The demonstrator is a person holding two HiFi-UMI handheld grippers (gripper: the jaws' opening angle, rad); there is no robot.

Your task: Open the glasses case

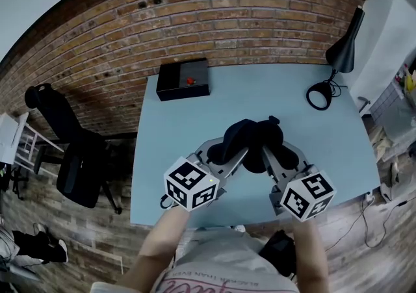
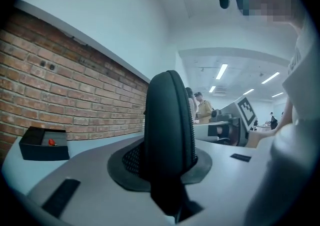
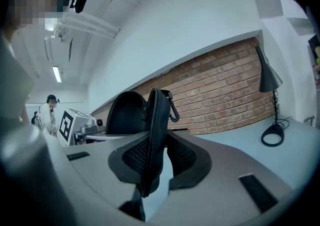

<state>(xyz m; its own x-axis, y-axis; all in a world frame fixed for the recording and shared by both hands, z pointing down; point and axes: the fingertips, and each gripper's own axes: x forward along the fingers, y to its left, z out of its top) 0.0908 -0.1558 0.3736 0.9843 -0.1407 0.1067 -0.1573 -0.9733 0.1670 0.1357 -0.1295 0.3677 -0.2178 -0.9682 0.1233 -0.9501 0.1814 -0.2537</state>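
The case point(image 1: 252, 141) is over the near middle of the table point(image 1: 292, 123) — one half between the left gripper's point(image 1: 224, 155) jaws, the other between the right gripper's point(image 1: 268, 155). Behind it a box point(image 1: 184, 80) lies at the far left edge, a lamp point(image 1: 342, 51) at the far right corner. A chair point(image 1: 71, 155) stands left of the table.

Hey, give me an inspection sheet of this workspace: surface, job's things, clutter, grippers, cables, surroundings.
Surface: light blue table, mostly bare.
Job's things: black glasses case, unzipped, halves spread apart.
Clutter: black box with a red item, at the far left corner; black desk lamp at the far right.
Grippers: left gripper shut on one half; right gripper shut on the other half's rim.
Cables: lamp cord bunched beside its base; floor cable at right.
Surroundings: brick wall; office chair at left.
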